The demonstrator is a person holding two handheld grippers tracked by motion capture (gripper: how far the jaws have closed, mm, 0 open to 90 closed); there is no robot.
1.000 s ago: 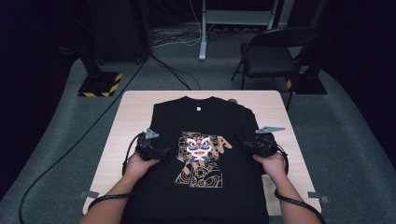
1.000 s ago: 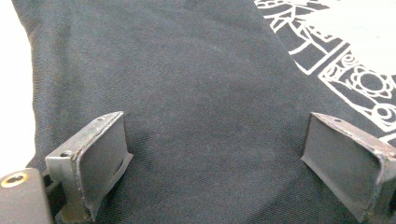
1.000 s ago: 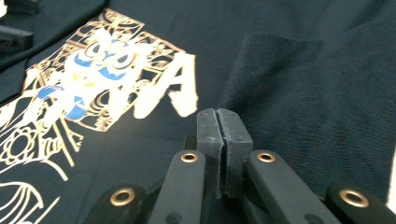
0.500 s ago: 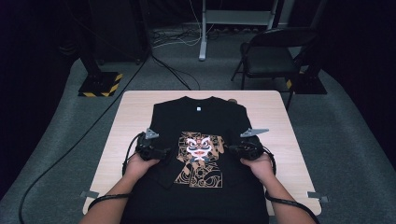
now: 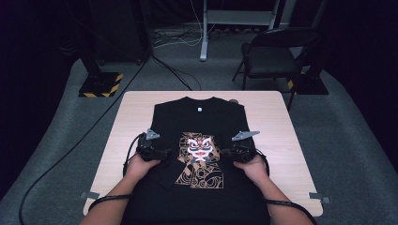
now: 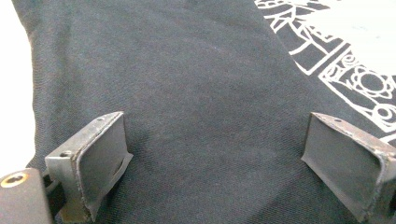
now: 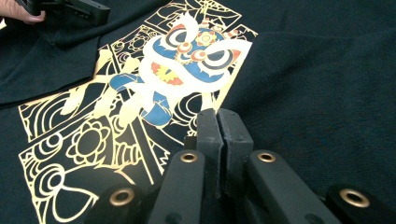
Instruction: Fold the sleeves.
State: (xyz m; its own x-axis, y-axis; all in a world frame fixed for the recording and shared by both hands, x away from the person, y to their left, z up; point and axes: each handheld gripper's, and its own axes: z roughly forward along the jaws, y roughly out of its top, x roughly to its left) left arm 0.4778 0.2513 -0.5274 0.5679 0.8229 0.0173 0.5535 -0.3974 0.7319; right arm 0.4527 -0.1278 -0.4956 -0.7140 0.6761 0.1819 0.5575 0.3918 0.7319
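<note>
Grippers flank a black cotton T-shirt (image 5: 206, 140) with lion-mask print: left gripper (image 5: 170, 155) at nine o'clock, jaws apart; right gripper (image 5: 224, 153) at three, jaws together, any pinched cloth hidden.

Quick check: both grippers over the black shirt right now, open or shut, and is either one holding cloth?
Left gripper: open, jaws wide over the black printed cotton T-shirt.
Right gripper: shut; whether cloth is pinched cannot be told.

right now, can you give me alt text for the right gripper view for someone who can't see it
The right hand-held gripper, jaws shut together, rests low over a black t-shirt with a gold, white and blue lion-dance print. At the top left, the left hand-held gripper lies on a folded-over part of the shirt, with fingertips behind it.
</note>
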